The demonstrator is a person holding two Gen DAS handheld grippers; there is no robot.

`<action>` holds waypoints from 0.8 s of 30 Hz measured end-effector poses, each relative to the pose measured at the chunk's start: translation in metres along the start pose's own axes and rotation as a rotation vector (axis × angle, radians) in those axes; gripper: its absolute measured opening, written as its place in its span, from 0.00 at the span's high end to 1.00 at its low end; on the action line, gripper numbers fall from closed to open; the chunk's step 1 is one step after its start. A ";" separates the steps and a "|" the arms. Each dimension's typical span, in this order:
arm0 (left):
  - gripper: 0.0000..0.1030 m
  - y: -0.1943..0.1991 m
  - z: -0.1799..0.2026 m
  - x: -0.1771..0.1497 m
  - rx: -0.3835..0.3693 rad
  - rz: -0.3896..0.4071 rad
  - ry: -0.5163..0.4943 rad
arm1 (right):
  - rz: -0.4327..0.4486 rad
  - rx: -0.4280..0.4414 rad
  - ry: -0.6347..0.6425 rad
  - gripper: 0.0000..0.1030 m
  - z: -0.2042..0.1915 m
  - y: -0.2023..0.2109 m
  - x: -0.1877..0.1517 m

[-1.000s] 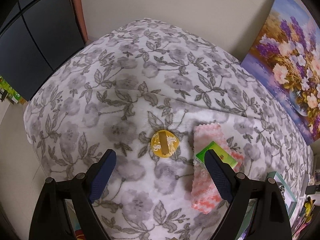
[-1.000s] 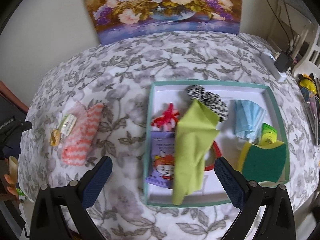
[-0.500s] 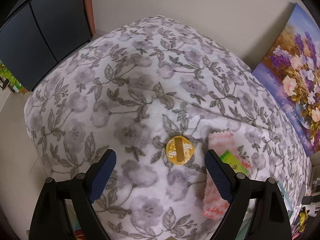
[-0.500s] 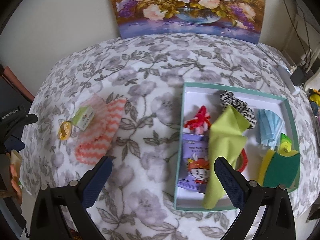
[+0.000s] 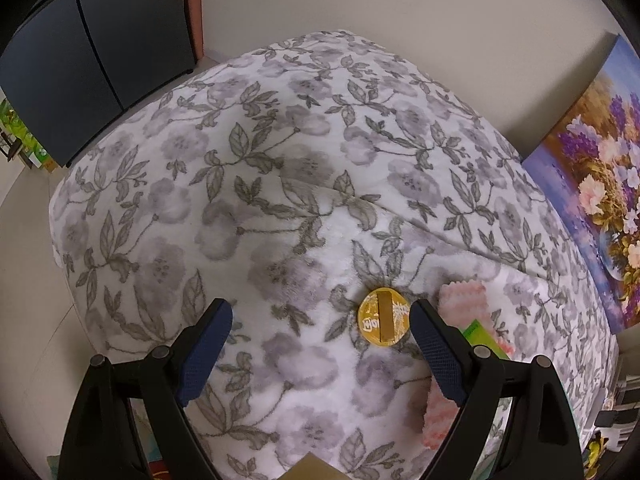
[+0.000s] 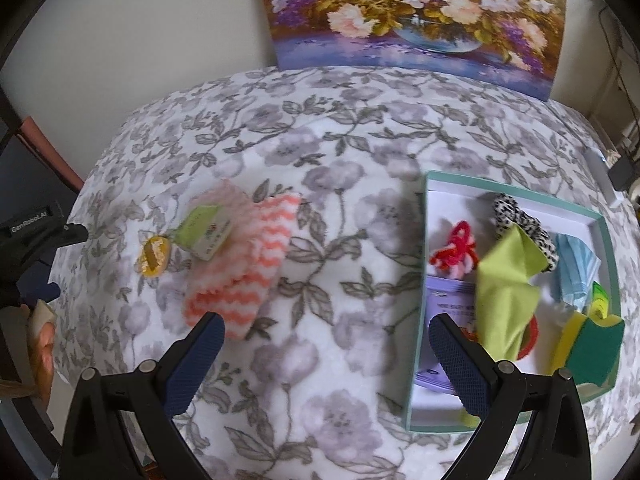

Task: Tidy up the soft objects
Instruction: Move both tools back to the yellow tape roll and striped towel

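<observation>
Pink zigzag cloth (image 6: pixel 244 264) lies folded on bench (image 6: pixel 344 152), 9 o'clock of teal box (image 6: pixel 418 280); tag on top. Soft, light, floppy; pinch folded edge. Left tongs (image 5: pixel 320 346), right tongs (image 6: pixel 326 364) gape wide, empty.

Looks like a home, a lived-in room. Bench is draped in a soft white fleece cover with grey flower-and-leaf print (image 5: pixel 280 208). Unframed canvas painting of purple and peach flowers in a vase (image 6: pixel 420 12) leans on a plain cream wall (image 5: pixel 380 20). Dark navy cabinet with panelled doors (image 5: pixel 80 60) stands at one end, cables and a black plug adapter (image 6: pixel 622 168) at the other.
</observation>
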State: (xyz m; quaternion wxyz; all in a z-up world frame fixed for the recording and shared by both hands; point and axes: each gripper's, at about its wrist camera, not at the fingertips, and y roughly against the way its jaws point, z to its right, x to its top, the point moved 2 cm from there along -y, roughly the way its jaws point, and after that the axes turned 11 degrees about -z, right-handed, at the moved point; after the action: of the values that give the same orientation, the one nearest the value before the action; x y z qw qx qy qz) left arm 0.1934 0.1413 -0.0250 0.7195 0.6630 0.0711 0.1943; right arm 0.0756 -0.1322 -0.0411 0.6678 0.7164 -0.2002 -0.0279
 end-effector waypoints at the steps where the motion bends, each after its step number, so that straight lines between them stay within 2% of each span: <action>1: 0.12 -0.001 -0.001 0.001 -0.001 -0.001 0.002 | 0.000 0.003 0.003 0.00 -0.002 -0.001 0.001; 16: 0.12 -0.018 -0.015 0.013 0.001 -0.036 0.031 | -0.012 0.041 0.064 0.00 -0.037 -0.021 0.011; 24: 0.12 -0.031 -0.019 0.020 -0.032 -0.057 0.038 | -0.026 0.074 0.075 0.00 -0.049 -0.039 0.020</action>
State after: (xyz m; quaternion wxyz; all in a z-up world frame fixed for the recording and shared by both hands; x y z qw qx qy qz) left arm 0.2105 0.1646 -0.0545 0.7336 0.6454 0.1006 0.1875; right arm 0.1187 -0.0916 -0.0693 0.6475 0.7436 -0.1667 -0.0021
